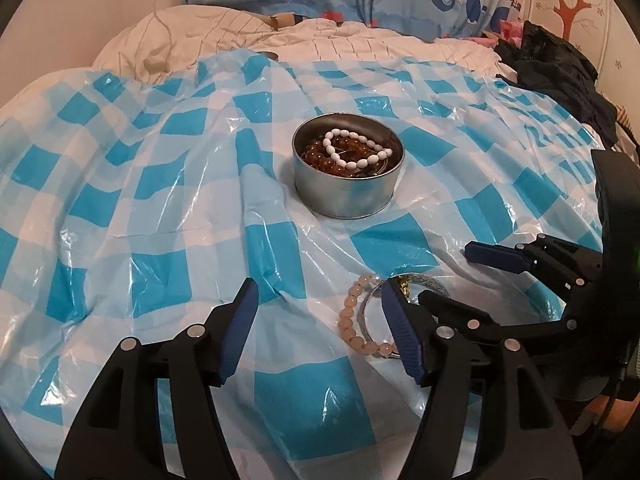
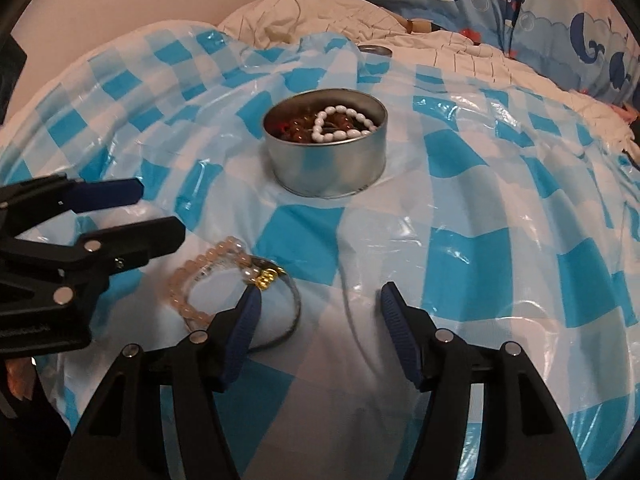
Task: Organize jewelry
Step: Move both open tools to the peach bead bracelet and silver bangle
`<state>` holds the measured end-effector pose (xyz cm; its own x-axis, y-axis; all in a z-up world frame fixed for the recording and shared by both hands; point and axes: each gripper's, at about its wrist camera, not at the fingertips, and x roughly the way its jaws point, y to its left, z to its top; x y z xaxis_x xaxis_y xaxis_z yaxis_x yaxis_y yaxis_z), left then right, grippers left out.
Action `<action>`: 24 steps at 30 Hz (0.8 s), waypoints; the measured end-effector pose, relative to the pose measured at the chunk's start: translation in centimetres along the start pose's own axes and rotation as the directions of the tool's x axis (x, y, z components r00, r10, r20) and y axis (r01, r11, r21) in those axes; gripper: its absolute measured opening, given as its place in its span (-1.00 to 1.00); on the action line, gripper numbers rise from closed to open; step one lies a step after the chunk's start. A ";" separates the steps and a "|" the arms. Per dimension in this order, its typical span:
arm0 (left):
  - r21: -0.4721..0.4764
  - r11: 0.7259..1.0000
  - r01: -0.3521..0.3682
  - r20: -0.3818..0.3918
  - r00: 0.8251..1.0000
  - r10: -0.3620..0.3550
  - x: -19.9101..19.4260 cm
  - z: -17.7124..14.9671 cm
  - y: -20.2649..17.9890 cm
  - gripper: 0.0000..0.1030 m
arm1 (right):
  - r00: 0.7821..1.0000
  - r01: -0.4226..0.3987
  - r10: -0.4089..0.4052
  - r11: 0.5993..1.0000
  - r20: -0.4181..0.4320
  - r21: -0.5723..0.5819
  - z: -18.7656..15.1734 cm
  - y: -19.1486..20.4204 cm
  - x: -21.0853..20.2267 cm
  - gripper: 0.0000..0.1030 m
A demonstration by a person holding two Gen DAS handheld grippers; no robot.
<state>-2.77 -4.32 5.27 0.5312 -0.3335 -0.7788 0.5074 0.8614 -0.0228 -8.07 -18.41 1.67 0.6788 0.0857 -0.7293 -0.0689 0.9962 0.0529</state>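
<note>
Left-wrist view shows a pale pink round-bead bracelet lying flat on the blue-and-white checked plastic sheet, overlapping a thin silvery bangle with gold charms; both sit at the right fingertip of the left gripper, whose jaws stand spread and empty. From the right-wrist view the same loose pieces lie just left of the right gripper, also spread wide with nothing between its fingers, its left fingertip touching or just over the bangle. Both tools seem about equally near. Farther off, centred, stands a round silver tin already holding a white oval-bead bracelet atop amber-brown beads.
</note>
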 end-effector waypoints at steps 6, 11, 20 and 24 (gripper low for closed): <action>0.026 1.000 -0.007 -0.008 1.000 0.007 0.4 0.0 -0.6 0.25 | 0.998 0.058 -0.059 0.997 -0.014 -0.056 -0.2 0.4 0.2 0.23; 0.036 0.999 -0.010 -0.012 1.000 0.010 0.5 -0.1 -0.9 0.29 | 0.996 0.092 -0.093 0.992 -0.009 -0.085 -0.2 0.4 0.1 0.32; -0.025 0.999 -0.039 -0.013 0.999 0.038 0.4 0.1 1.4 0.34 | 0.964 0.267 -0.267 0.954 0.017 -0.139 -0.3 -0.9 -0.6 0.50; -0.054 0.998 -0.025 -0.005 1.000 0.025 0.4 0.2 1.8 0.34 | 0.972 0.232 -0.233 0.966 0.009 -0.115 -0.4 -1.5 -0.8 0.50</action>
<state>-1.49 -2.94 5.09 0.5400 -0.3100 -0.7825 0.4564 0.8890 -0.0373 -8.80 -19.97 1.97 0.6826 -0.1486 -0.7156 0.0070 0.9804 -0.1969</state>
